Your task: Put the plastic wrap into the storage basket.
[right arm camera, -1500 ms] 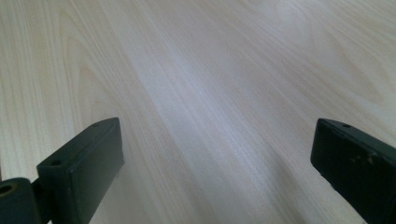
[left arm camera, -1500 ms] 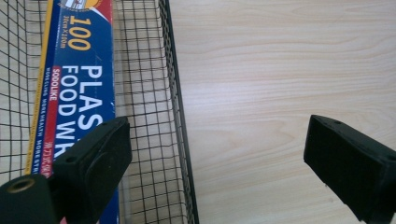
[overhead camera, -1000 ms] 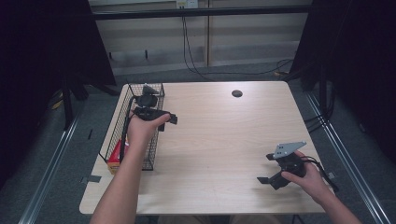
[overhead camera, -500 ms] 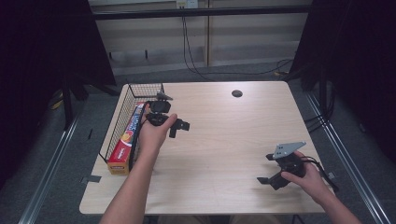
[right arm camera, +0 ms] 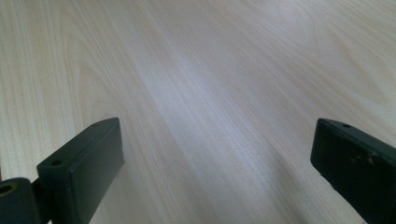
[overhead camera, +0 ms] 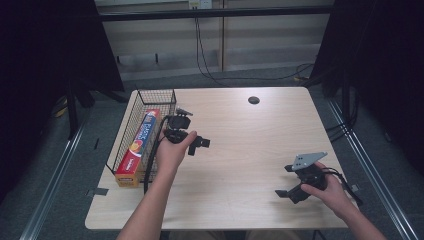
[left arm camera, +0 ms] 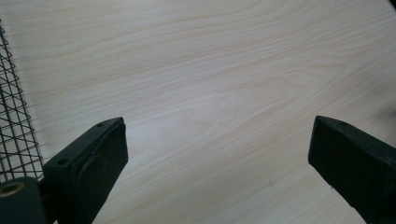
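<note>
Left tongs [overhead camera: 199,145]: jaws spread wide, nothing between them, held over bare wood just beside the wire basket [overhead camera: 131,131] near the worktop's left edge. Right tongs [overhead camera: 290,189]: likewise spread and empty, low over the worktop [overhead camera: 260,150] near its front right corner.

Item concerned: a long foil box [overhead camera: 138,146] lying flat in the basket, its near end at the basket's front (lettering too small to read). Judged light, stiff cardboard with smooth printed faces, liable to slip and to dent under hard pressure. Recommended hold: across the narrow width near mid-length, to prevent tipping; the basket walls limit side access.

Surface: pale wood laminate, flat, dry, with a cable grommet [overhead camera: 253,100] near the rear edge. Surroundings: dark curtains, grey floor, cables behind.
</note>
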A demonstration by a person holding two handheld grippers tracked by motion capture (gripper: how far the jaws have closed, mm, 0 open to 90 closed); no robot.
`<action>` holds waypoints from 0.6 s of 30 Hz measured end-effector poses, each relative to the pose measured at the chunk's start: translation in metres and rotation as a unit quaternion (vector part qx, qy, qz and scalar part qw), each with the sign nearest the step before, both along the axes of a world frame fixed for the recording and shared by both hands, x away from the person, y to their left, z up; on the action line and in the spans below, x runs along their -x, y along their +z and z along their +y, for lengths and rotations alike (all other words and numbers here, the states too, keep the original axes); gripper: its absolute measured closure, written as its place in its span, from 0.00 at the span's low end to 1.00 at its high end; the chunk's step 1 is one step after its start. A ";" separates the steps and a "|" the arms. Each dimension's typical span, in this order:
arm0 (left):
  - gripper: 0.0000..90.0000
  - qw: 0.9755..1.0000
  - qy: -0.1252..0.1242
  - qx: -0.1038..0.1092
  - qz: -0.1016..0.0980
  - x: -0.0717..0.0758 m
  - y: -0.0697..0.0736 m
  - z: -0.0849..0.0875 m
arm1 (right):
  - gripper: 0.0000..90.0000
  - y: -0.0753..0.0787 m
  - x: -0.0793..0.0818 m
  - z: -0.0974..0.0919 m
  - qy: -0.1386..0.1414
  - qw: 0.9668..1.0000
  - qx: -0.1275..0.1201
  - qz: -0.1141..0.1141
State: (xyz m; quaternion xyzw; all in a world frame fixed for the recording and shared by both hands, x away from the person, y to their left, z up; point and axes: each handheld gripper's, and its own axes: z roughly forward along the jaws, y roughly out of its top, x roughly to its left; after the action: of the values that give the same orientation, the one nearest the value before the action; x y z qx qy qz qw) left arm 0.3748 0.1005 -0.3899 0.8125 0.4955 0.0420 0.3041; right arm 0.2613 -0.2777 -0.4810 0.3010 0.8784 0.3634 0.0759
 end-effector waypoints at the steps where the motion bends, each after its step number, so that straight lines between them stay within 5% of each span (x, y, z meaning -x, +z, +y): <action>1: 0.06 1.000 -0.002 0.006 0.001 0.001 -0.002 0.000 | 0.02 0.000 0.000 0.000 0.000 1.000 0.000 0.001; 18: 0.06 1.000 -0.019 0.015 0.008 0.017 -0.036 -0.009 | 0.02 -0.001 0.000 0.001 -0.001 1.000 0.005 0.002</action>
State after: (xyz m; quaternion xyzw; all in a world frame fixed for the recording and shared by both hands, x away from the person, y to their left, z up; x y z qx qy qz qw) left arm 0.3583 0.0913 -0.4264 0.8176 0.4829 0.0223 0.3128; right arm 0.2612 -0.2766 -0.4819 0.3019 0.8803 0.3581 0.0759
